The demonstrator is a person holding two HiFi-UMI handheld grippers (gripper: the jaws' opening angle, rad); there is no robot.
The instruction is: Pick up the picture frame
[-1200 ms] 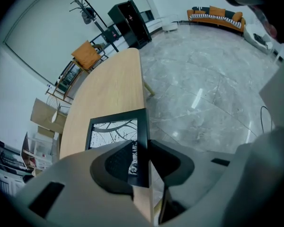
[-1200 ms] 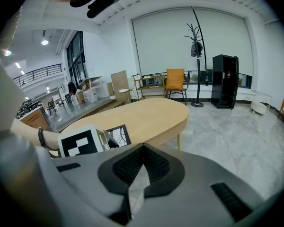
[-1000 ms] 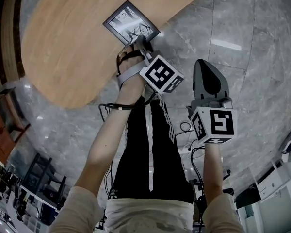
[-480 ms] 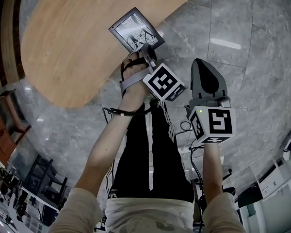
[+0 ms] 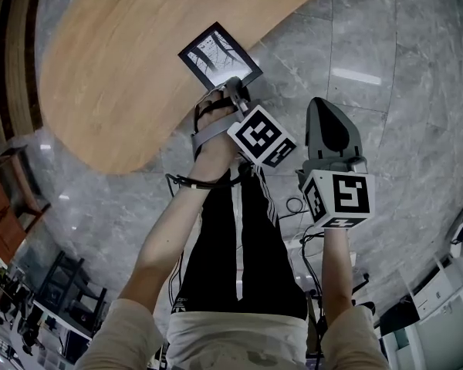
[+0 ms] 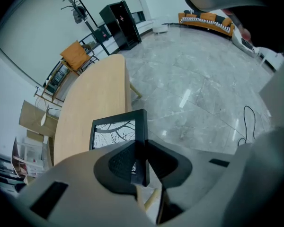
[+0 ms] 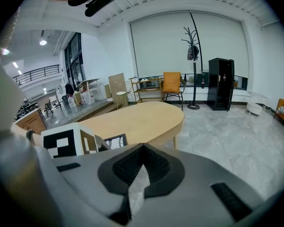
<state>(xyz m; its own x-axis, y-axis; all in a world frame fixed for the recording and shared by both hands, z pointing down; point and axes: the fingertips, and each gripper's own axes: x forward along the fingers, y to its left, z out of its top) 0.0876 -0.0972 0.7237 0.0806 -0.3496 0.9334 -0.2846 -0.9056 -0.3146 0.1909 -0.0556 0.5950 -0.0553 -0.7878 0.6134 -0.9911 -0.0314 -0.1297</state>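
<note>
Your left gripper (image 5: 234,87) has the picture frame (image 5: 220,56) edge-on between its fingers (image 6: 119,163), which have just been closing and now pinch its near rim, tabletop (image 5: 100,68) beyond them, while your right gripper (image 7: 141,148) is clenched on nothing.

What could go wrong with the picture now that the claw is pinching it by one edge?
The left gripper, whose jaws have just been closing on it, pinches the picture frame by one thin edge only, so it might swing or slip out. It hangs near the rim of the table, next to the hard floor, so a drop might break it. The right gripper is shut and off to the side, not ready to catch.
</note>
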